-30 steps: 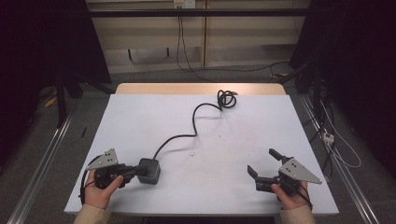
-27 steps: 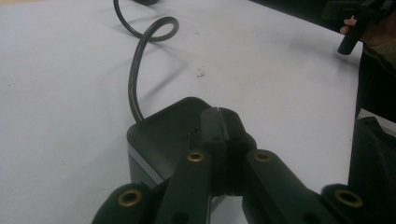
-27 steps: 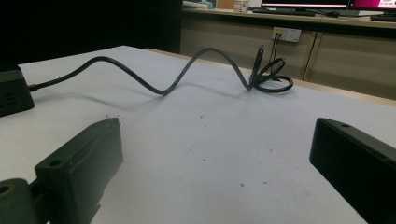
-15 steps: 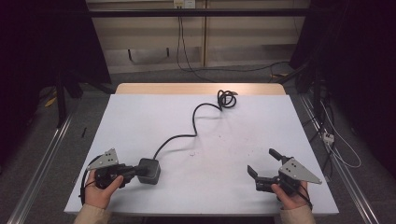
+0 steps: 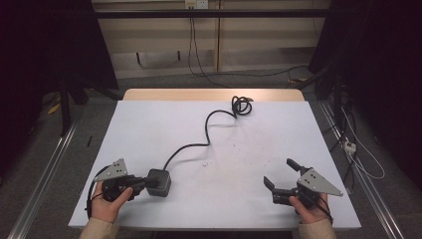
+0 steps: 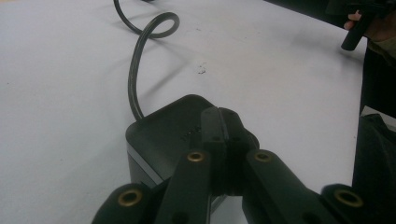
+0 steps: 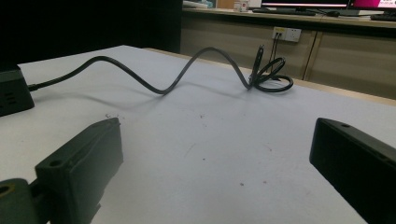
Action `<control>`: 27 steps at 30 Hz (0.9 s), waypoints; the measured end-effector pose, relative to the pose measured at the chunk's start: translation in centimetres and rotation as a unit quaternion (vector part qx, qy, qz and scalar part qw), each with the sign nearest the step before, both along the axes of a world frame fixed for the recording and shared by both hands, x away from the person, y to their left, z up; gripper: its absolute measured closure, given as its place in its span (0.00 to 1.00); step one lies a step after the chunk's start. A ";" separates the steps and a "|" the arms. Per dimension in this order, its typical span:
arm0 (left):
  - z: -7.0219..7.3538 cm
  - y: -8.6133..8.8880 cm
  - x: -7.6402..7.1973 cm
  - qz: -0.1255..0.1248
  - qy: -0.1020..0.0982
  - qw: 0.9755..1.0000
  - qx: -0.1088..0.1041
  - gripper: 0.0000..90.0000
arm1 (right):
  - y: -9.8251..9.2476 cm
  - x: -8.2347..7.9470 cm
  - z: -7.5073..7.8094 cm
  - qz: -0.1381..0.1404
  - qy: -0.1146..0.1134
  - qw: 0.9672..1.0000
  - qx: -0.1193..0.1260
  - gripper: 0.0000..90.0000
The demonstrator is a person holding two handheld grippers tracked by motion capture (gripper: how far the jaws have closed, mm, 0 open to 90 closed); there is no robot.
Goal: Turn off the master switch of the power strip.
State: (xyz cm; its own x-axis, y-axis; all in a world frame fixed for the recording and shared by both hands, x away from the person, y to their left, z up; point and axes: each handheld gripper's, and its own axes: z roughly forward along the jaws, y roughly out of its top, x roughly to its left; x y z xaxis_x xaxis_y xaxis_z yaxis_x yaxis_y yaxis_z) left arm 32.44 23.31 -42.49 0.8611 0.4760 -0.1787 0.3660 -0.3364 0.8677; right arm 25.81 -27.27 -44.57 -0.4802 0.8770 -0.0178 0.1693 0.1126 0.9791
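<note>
1. On the white tabletop point(image 5: 149, 124), near its front left corner, a black power adapter block point(image 5: 158, 182) is seen lying flat, with its black cable point(image 5: 209, 130) leaving the far side.
2. The left gripper point(image 6: 219, 135) is seen with its jaws pressed fully together, their tips resting on top of the block; nothing is caught between them, so the block is touched rather than clamped.
3. The right gripper point(image 5: 279, 175) is held well apart at the front right, its jaws spread wide with nothing between them.
4. The work is judged to be at an early stage: the block has been reached, but it is not lifted, and the cable is neither gathered nor straightened.
5. The cable's long axis is seen running from the block toward the far right, in a winding line that ends in a small tangle of loops point(image 5: 242, 105) close to the far edge.
6. The block's cable end is pointed away from the person, toward that tangle.
</note>
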 end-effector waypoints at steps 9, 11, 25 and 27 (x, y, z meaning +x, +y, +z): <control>0.1 -0.1 -0.1 -0.001 -0.005 1.000 0.008 1.00 | 0.0 0.0 0.0 0.000 0.000 1.000 0.000 0.02; 0.1 -0.1 -0.1 -0.001 -0.005 1.000 0.009 1.00 | 0.0 0.0 0.0 0.000 -0.001 1.000 0.001 0.02; 0.0 -0.1 0.0 0.000 -0.003 1.000 0.011 1.00 | 0.1 -0.1 0.1 0.002 -0.002 1.000 0.000 0.02; 0.0 -0.1 0.0 0.000 -0.003 1.000 0.010 1.00 | 0.1 -0.1 0.1 0.001 -0.002 1.000 -0.001 0.02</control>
State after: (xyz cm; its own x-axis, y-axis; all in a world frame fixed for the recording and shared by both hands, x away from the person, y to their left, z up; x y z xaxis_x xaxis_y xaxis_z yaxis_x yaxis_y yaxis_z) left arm 32.42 23.25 -42.47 0.8624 0.4792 -0.1631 0.3602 -0.3546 0.8628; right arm 25.72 -27.15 -44.49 -0.4818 0.8761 -0.0206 0.1652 0.1139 0.9797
